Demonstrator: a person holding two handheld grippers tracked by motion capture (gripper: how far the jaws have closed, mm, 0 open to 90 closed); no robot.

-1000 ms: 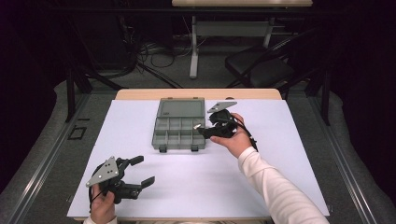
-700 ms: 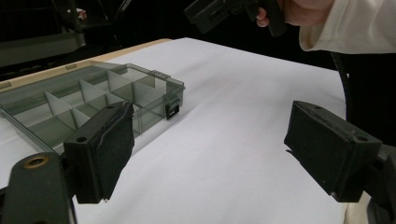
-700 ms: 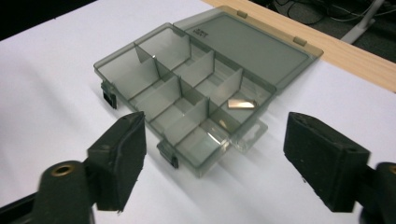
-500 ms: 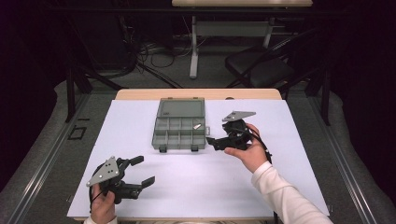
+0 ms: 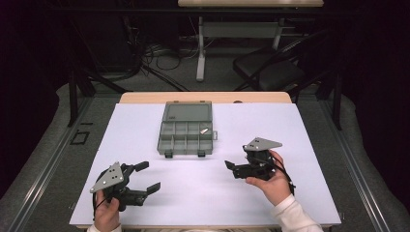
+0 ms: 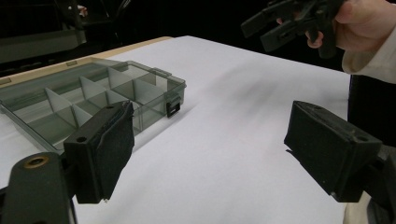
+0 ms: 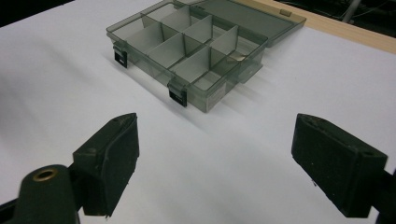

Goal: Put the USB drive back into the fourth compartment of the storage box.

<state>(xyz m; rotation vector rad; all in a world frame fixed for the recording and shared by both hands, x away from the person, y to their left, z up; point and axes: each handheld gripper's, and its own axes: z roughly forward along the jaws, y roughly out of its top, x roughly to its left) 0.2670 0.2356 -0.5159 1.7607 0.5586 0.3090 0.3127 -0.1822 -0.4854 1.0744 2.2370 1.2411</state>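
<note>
Right gripper (image 5: 231, 166): jaws wide apart, nothing between them. They've just been opening, and the hand has pulled back from the organizer box (image 5: 186, 137) toward the near right part of the sheet. A second ago it was at the box's right-hand compartments; now it sits well clear, jaws pointing left across the table.

Ahead of it and a bit to the far side: the box, lid (image 5: 187, 110) laid open flat behind it, two latches (image 7: 178, 95) facing the grippers. One small pale piece (image 5: 205, 129) lies in the far right compartment; the other cells look empty. My read: that piece has been dropped off and this is the retreat after release. Can't make out what the piece is.

Left gripper (image 5: 147, 177): parked near the front left edge, also gaping, nothing in it. It hasn't moved over the last second. From its own view the box is forward-left, with the right hand (image 6: 362, 23) up and to the right, well apart.

Room: white sheet (image 5: 290, 125) is bare between both grippers and the box, so there's a free lane to the front latches or to the lid from either side. Watch the near table edge just behind the left gripper, and the wooden table strip (image 5: 145, 98) behind the lid. The lid's swing path is unobstructed if closing comes next.
</note>
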